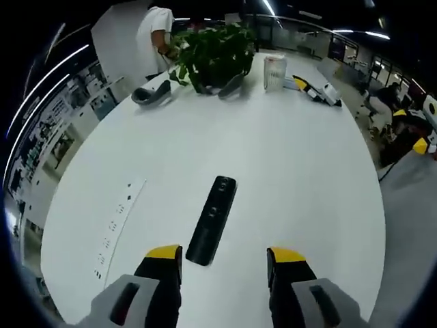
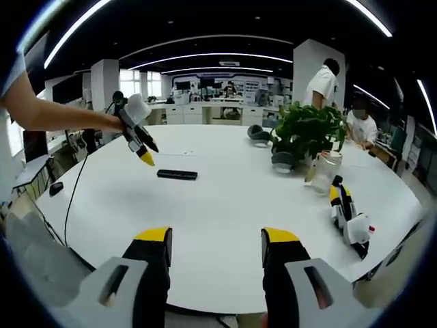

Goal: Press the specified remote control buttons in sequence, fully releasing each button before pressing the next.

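Left gripper (image 1: pixel 224 263) hangs just above the near end of the black remote control (image 1: pixel 212 220), jaws wide and holding nothing, while the remote lies flat on the white desk (image 1: pixel 307 178), untouched. Right gripper (image 2: pixel 215 247) waits at the desk's near edge, well apart from it, likewise spread and empty. By my reading the first press is not yet begun; next, one jaw tip must descend squarely onto a button, then lift clear.
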### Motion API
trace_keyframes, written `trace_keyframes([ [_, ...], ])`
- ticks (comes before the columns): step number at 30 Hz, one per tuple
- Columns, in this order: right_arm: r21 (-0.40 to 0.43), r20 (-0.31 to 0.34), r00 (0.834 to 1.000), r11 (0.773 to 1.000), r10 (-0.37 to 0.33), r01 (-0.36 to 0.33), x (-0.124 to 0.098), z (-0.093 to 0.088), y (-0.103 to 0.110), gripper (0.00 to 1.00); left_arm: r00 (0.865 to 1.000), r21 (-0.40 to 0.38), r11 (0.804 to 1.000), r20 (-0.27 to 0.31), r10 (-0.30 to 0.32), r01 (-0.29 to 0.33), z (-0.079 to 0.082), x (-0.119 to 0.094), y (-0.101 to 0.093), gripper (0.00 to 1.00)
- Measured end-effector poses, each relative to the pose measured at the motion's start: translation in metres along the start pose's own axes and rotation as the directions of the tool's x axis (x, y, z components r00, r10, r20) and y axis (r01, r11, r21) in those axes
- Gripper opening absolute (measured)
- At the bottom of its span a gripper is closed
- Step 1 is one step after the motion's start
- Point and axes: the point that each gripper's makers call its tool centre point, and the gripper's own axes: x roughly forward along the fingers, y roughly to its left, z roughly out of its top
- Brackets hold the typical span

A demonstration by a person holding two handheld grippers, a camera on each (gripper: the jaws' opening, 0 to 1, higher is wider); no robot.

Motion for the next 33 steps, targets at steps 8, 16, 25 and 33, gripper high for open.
trace_keyframes([
  [8,-0.002,-0.020,1.000,1.000,-0.004,0.004,0.001,-0.003,0.000,0.54,0.994,0.078,0.995,-0.097,-0.053,0.060,-0.009,0.033,0.011,0.47],
  [16,-0.008,-0.033,0.999,1.000,-0.008,0.007,0.002,-0.005,0.000,0.53,0.981,0.120,0.989,-0.180,-0.066,0.089,-0.021,0.052,0.018,0.45],
  [25,-0.017,-0.044,0.999,1.000,-0.006,0.005,0.002,-0.007,0.001,0.52,0.969,0.100,0.990,-0.237,-0.076,0.102,-0.033,0.068,0.023,0.38],
  [33,-0.020,-0.049,0.999,1.000,-0.006,0.005,0.002,-0.008,0.002,0.52,0.968,0.077,0.991,-0.237,-0.086,0.108,-0.036,0.070,0.024,0.28],
])
